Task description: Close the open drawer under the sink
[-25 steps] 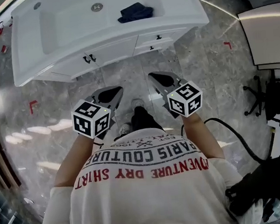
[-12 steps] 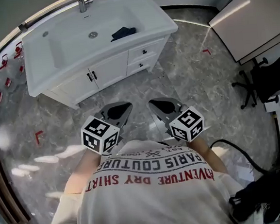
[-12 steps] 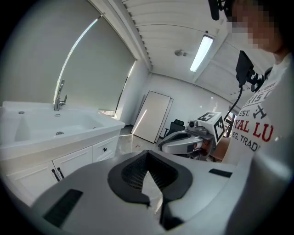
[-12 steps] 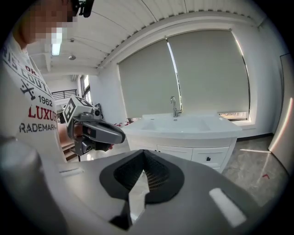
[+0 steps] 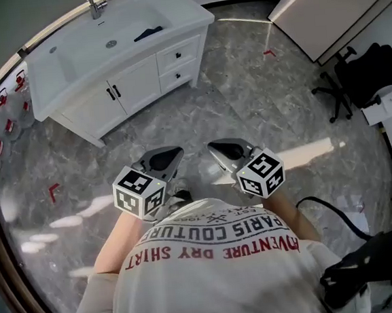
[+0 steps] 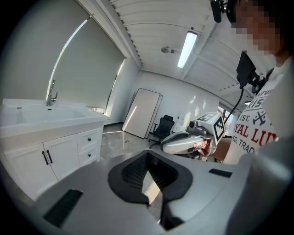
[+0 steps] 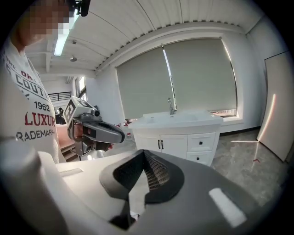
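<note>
The white sink cabinet [image 5: 86, 66] stands far off at the upper left, with a faucet [image 5: 94, 3] and a dark cloth [image 5: 148, 34] by the basin. Its two small drawers [image 5: 177, 62] sit flush with the cabinet front, as the left gripper view [image 6: 89, 147] and the right gripper view [image 7: 201, 149] also show. My left gripper [image 5: 165, 155] and right gripper [image 5: 222, 147] hang side by side in front of my chest, well short of the cabinet. Both are shut and hold nothing.
Grey marble floor lies between me and the cabinet, with red tape marks [image 5: 52, 192]. An office chair [image 5: 363, 76] and a white panel [image 5: 326, 5] stand at the right. Red-and-white items [image 5: 1, 115] line the left wall. A black cable [image 5: 323, 206] trails at my right.
I have stepped back from the sink cabinet, which now looks smaller and farther to the upper left. Both grippers stay shut, side by side.
</note>
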`<state>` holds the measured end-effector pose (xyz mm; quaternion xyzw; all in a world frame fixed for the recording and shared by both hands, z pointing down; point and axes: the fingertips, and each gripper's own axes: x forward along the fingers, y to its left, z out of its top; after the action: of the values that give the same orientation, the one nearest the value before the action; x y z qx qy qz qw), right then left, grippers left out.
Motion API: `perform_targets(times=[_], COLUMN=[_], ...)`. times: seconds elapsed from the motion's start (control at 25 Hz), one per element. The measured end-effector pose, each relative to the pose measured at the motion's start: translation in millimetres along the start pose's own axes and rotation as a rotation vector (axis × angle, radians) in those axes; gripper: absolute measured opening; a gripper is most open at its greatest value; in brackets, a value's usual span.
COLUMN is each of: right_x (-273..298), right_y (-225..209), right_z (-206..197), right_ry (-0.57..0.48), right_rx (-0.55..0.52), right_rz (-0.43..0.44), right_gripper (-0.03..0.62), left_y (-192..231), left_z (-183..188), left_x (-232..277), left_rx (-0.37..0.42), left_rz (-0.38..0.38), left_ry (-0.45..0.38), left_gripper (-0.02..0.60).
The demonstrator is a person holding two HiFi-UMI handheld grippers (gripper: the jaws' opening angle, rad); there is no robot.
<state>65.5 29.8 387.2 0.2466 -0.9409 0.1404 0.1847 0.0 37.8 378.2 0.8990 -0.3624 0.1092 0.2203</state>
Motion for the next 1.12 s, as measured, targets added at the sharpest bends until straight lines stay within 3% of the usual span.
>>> perform_targets(times=[0.24, 0.48, 0.64, 1.12], right_x=[-125.1, -200.4, -216.2, -218.8], right_y=[87.6, 153.7, 174.9, 194.7], right_z=[-80.8, -79.0, -69.0, -73.1], right_ry=[-0.023, -0.058, -0.089, -0.104], right_rx=[0.057, 0.059, 0.055, 0.095], right_rz=[-0.034, -0.036, -0.038, -0.084], right_gripper=[0.002, 0.002, 0.002, 0.000], left_y=[-149.5, -243.8, -263.9, -268.6], left_z=[-66.7, -76.2, -71.1, -66.5], left_x=[-32.8, -74.1, -92.8, -115.3], left_rx=[0.032, 0.076, 0.082, 0.120], left_rz=[-0.050, -0.089, -0.101, -0.100], left_ry=[0.013, 0.023, -0.001, 0.001], left_gripper=[0.000, 0.000, 0.000, 0.000])
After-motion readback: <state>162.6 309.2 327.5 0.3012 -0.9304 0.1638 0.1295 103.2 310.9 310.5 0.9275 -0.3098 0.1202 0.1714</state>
